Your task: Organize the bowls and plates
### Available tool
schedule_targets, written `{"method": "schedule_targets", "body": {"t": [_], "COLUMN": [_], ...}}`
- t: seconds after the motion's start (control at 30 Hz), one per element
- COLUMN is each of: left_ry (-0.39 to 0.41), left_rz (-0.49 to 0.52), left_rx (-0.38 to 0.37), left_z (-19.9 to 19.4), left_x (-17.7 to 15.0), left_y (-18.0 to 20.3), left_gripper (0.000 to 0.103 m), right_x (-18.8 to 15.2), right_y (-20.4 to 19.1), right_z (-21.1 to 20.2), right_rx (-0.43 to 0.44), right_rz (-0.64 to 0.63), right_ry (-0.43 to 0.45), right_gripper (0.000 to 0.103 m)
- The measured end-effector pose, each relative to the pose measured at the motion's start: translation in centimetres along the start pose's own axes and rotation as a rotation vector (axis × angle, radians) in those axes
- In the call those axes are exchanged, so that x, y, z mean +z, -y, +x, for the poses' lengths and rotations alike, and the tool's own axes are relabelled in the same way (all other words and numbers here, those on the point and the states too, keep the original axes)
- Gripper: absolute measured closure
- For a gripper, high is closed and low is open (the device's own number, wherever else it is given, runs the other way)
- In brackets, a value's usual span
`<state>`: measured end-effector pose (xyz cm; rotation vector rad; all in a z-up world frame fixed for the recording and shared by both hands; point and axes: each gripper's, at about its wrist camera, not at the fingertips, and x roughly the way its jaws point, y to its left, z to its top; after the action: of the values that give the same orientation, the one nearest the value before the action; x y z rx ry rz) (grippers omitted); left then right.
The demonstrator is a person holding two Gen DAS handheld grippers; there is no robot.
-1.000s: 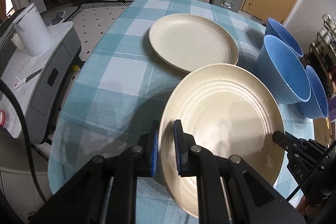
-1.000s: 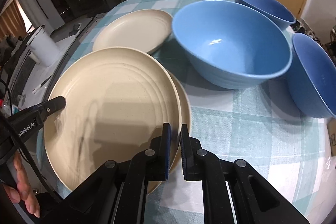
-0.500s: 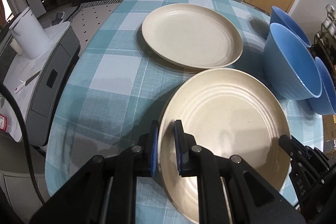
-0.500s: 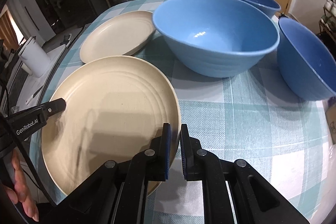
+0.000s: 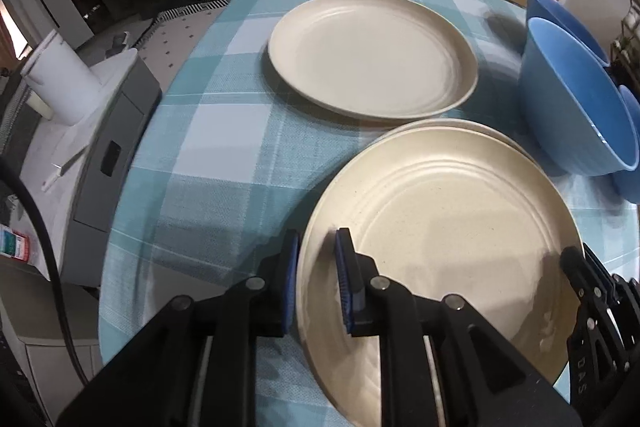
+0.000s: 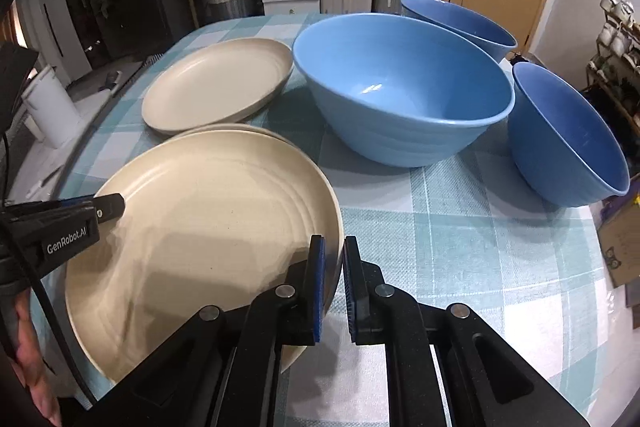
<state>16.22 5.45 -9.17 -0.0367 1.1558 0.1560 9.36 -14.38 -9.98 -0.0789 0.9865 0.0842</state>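
Cream, ridged round top plate [image 5: 440, 227] sits on a second cream plate [image 5: 460, 125] near the bench's [image 5: 224, 131] near edge. The left tongs [image 5: 316, 267] straddle its rim, jaws opening; the right tongs [image 6: 332, 279] stay clamped on the opposite rim. Three blue bowls [image 6: 400, 87] stand toward the right edge.

On the counter [image 6: 460, 227], my held plate [image 6: 208, 227] lies on a second plate [image 6: 224, 128]. Third plate [image 6: 216, 83] at eleven o'clock; three bowls [image 6: 400, 87] at one o'clock.
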Motion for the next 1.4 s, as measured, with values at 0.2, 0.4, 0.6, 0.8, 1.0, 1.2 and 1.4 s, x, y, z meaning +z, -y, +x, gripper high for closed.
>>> {"method": "schedule_targets", "body": {"t": [0.2,0.4,0.6,0.8,1.0,1.2,1.4], "left_ry": [-0.005,0.003,-0.007,-0.012,-0.053,-0.092,-0.106], "left_rz": [0.003,0.015,0.0,-0.03,-0.092,-0.168,-0.156], "left_rx": [-0.007,0.006,-0.022,-0.053,-0.143,-0.272,-0.272], "left_z": [0.2,0.3,0.4,0.5,0.9,1.1,1.2], "left_x": [0.0,0.0,0.0,-0.1,-0.2,-0.6,-0.8], "left_y": [0.0,0.2,-0.2,-0.7,-2.3,-3.9,-3.5], "left_gripper": [0.088,0.089,0.089,0.088,0.074,0.059,0.057], "right_x": [-0.4,-1.1,-1.2,-1.1,-0.6,-0.5,-0.9], "right_y": [-1.1,-2.7,-2.4,-1.2,1.3,2.4,3.1], "right_z": [0.0,-0.4,-0.8,-1.2,-2.1,-3.2,-2.5], "right_rx": [-0.055,-0.147,-0.115,-0.085,0.051,0.112,0.181], "right_rz": [-0.059,-0.157,-0.148,-0.108,-0.001,0.054,0.108], "right_ry": [0.033,0.079,0.083,0.089,0.091,0.115,0.061], "right_gripper": [0.094,0.094,0.094,0.093,0.076,0.056,0.055]}}
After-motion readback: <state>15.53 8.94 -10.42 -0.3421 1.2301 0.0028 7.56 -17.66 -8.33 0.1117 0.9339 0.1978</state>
